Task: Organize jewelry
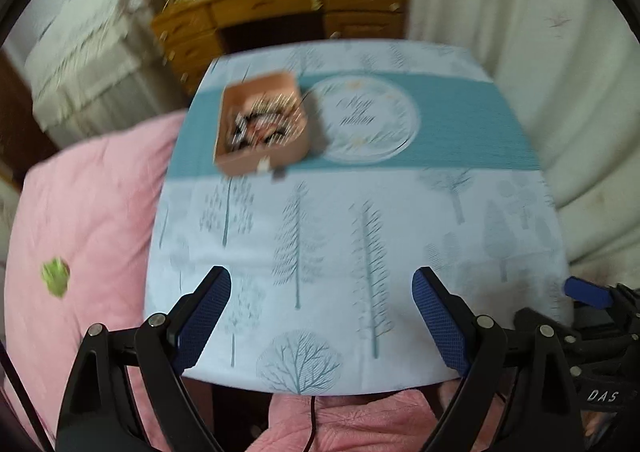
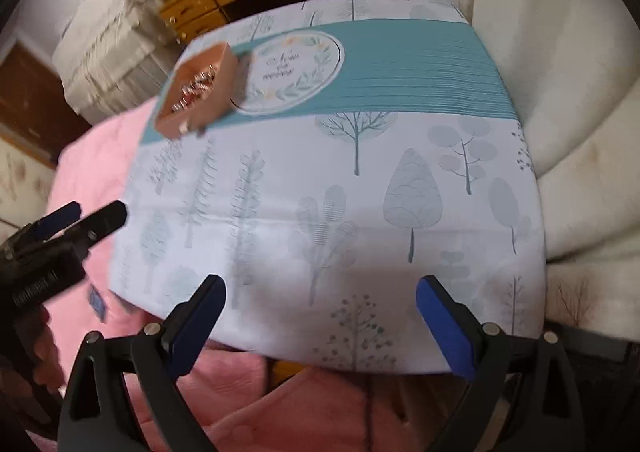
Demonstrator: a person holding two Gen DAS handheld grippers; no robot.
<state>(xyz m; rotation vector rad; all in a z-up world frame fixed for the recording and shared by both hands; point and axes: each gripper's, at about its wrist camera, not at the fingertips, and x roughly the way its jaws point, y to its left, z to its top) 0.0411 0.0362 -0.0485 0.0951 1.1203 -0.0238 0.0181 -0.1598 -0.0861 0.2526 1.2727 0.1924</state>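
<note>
- Worktop [image 1: 400, 252]: covered by a pale cloth printed with grey-blue trees; a teal band runs across its far part, bearing a round white emblem [image 1: 370, 120] with lettering too blurred to read.
- Jewelry box [image 1: 262, 124]: open, shallow, pinkish-tan; stands on the teal band at the worktop's far left, just beside the emblem, its right wall at or over the emblem's edge; a small pale tab shows on its near wall.
- Jewelry [image 1: 264, 120]: a tangled heap of dark, metallic and reddish pieces inside the box; single items cannot be told apart for blur; a thin dark strand hangs out over the box's right side.
- Left gripper [image 1: 322, 316]: above the near edge of the worktop, well apart from the box; jaws spread wide, nothing between the blue pads.
- Right gripper [image 2: 320, 320]: likewise above the near edge, further to the worktop's right; jaws spread wide, holding nothing.
- Pink quilt [image 1: 92, 212]: lies left of the worktop and below its near edge.
- Wooden dresser [image 1: 280, 12]: beyond the worktop's far edge; drawers shut, top cluttered.
- White curtain [image 2: 580, 132]: to the worktop's right.
</note>
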